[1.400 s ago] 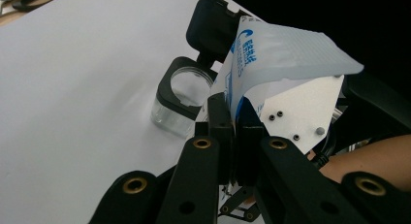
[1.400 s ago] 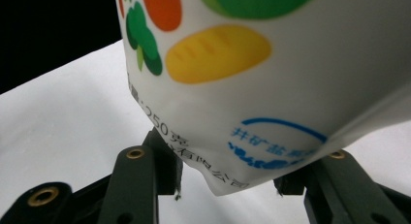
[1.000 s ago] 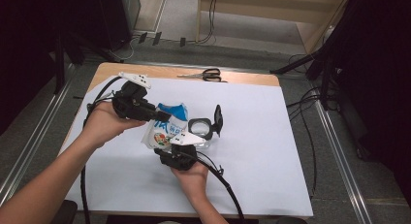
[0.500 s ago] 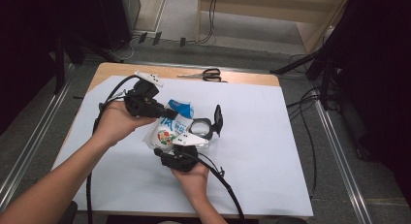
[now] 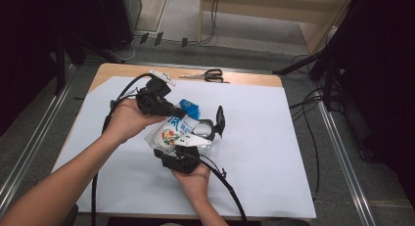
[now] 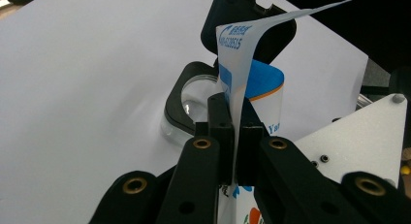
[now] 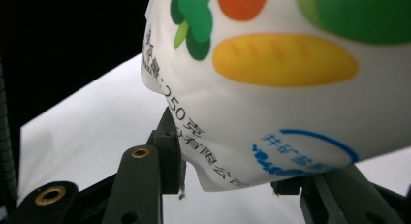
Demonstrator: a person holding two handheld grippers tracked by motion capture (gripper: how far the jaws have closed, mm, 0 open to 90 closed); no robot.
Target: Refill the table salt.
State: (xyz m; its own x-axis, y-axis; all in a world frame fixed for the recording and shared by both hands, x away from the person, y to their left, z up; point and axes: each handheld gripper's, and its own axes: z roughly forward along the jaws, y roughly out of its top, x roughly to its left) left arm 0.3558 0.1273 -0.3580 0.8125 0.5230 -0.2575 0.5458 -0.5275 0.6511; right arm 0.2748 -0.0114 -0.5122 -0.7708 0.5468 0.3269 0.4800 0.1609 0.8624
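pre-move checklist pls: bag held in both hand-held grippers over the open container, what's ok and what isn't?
1. Left hand-held gripper pinched shut on the bag top edge: ok.
2. Right hand-held gripper clamped on the bag's bottom end: ok.
3. Container lid standing open: ok.
4. Bag's top opened for pouring: cannot tell.
5. Bag lined up over the container mouth: not ok, it sits to the side in the high view.
6. Scissors apart from the work, at the table's far edge: ok.
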